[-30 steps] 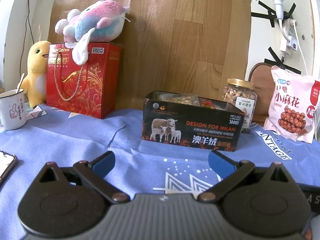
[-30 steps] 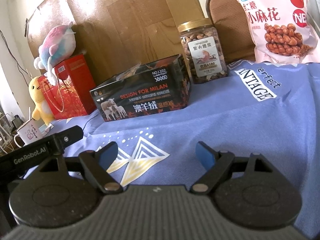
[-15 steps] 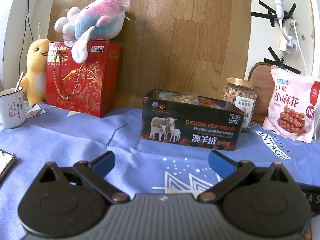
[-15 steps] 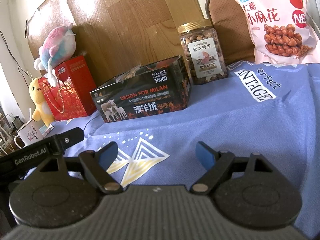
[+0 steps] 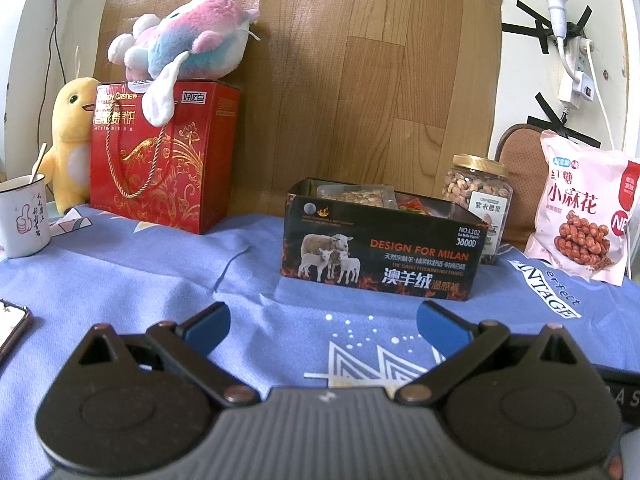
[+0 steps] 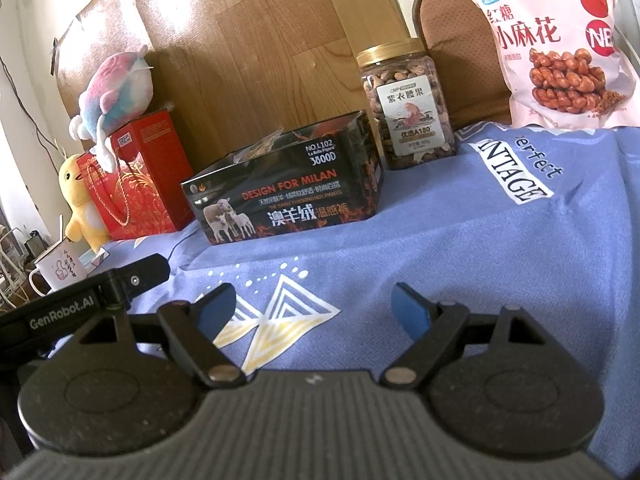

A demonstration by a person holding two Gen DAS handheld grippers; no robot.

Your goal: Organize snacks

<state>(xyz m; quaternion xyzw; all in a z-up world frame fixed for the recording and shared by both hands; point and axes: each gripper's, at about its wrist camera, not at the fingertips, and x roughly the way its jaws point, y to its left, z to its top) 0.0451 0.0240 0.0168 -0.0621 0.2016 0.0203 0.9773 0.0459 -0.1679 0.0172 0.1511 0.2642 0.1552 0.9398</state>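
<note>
the left tongs (image 5: pixel 322 326), black with blue fingertips (image 5: pixel 208 322), are held spread wide with nothing between them, low over a blue printed cloth (image 5: pixel 140 280) covering the bench. the right tongs (image 6: pixel 314 308) are likewise spread apart and empty above the same cloth. ahead of both, a black open-topped rectangular box printed with sheep (image 5: pixel 380 258) is seen standing on the cloth, with snack packets showing inside it. just behind its right end a clear plastic jar of nuts with a gold lid (image 6: pixel 406 102) stands upright. further right, a pink bag of twisted fried snacks (image 5: pixel 582 210) is leaned upright. to the left, a red gift bag (image 5: pixel 160 160) is topped by a pink and blue plush fish (image 5: pixel 188 50).
</note>
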